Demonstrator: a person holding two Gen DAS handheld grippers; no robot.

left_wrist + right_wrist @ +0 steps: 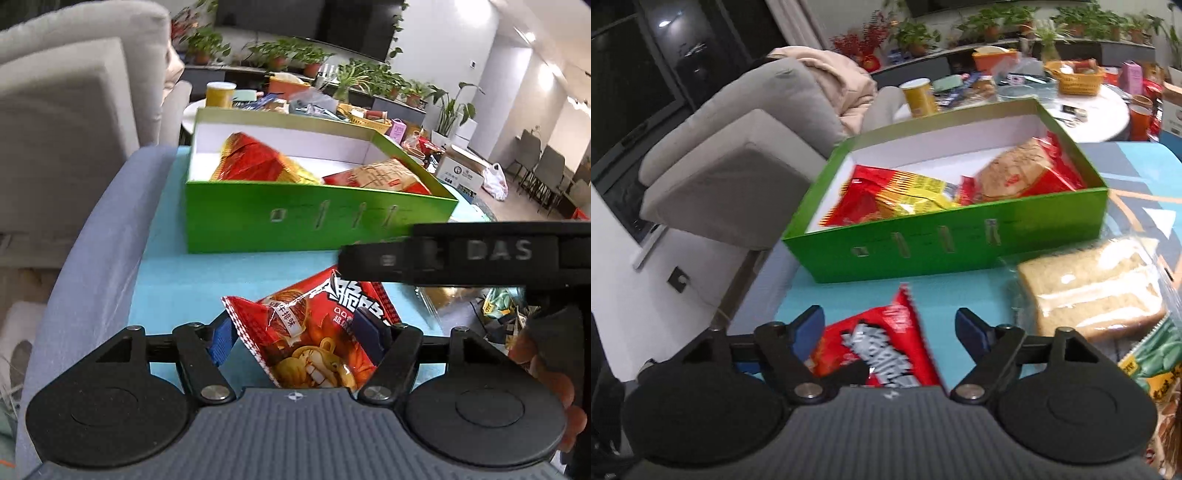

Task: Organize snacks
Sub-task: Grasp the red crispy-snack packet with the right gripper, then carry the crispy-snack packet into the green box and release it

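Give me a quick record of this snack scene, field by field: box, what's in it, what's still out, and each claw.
box: green box, open, on the blue table
in box: red-yellow packet; bread-print packet
still out: red noodle bag; wrapped bread slices
left claw: straddles the red noodle bag, grip unclear
right claw: open, above the same bag

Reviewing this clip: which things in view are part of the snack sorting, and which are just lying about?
Part of the job:
- green box with two snack packs already inside
- red snack bag between the left gripper jaws
- bagged sliced bread on the blue mat

Lying about:
- grey sofa
- yellow canister
- orange basket
- potted plants
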